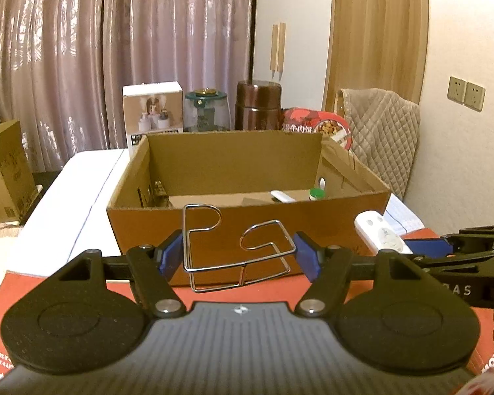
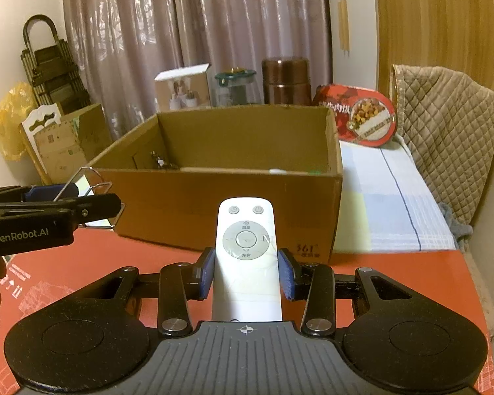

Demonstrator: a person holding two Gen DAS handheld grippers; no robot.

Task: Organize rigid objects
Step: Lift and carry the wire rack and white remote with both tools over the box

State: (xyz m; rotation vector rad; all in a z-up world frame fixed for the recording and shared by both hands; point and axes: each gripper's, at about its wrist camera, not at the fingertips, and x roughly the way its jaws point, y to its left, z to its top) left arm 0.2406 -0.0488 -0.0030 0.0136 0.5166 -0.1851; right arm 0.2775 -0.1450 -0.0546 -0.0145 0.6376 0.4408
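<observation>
A: What do we hold on the left?

B: Our left gripper (image 1: 238,256) is clamped on the wire rack (image 1: 237,250), its blue pads pressing the frame from both sides, lifted above the red surface (image 1: 378,289) just in front of the cardboard box (image 1: 329,223).

A: And the right?

B: Our right gripper (image 2: 247,273) grasps the white remote control (image 2: 246,256) by its sides, buttons up, also raised before the box.

A: What lies in the box?

B: We see a white stick-like item (image 1: 282,196) and a small green-capped bottle (image 1: 316,194) on its floor near the right wall. Jars stand behind it.
</observation>
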